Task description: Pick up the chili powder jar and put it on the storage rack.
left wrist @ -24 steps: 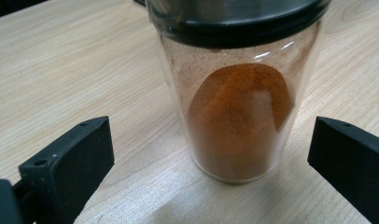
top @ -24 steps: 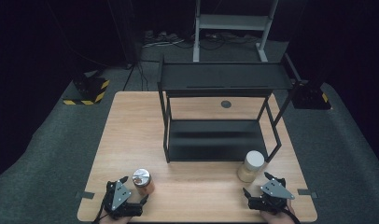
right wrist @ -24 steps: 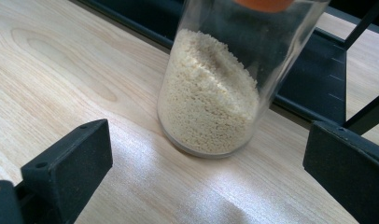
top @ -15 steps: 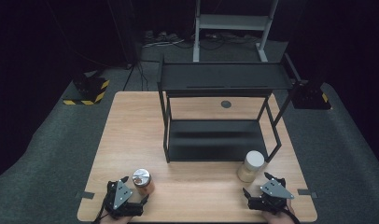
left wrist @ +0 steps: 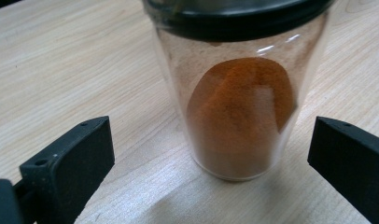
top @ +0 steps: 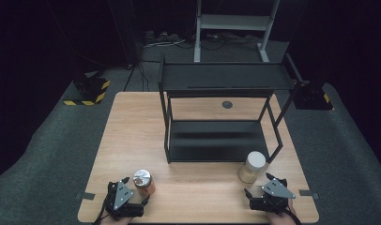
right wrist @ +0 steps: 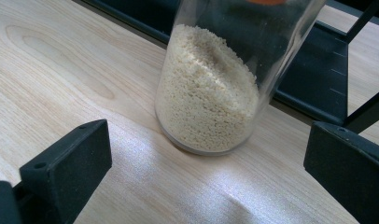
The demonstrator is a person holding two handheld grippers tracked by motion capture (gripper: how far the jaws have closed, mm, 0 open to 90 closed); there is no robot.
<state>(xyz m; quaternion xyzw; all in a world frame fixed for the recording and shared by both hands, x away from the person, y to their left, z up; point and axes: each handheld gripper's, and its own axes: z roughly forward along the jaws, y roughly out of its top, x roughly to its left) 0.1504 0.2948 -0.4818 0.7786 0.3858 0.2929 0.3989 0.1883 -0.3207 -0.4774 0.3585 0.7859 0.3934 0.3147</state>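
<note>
Landmark: the black two-tier rack, standing mid-counter.

Left of the rack's front edge and nearer the person: left tongs, jaws spread wide, nothing between the pads. In the left gripper view the jaws stand either side of a clear jar of orange-red powder with a dark lid, but short of it; glass untouched. From above, the same spice jar stands upright on the counter, just beyond the tong tips, well apart from the rack's left leg.

At the rack's front right corner: a second clear jar, pale grains inside, white lid, upright, just beside the right front leg. Right tongs sit close behind it, jaws also spread wide and empty. The right gripper view shows the grain jar ahead of the jaw tips, rack base behind it.

Judgement: approach stage, both tongs lined up, neither grasp made. Likely aim is shelving both jars on the rack. Next move calls for easing each pair forward until the glass sits between the pads, then closing squarely on the body below the lid. Round, smooth glass; an off-centre pinch could tip it.
</note>
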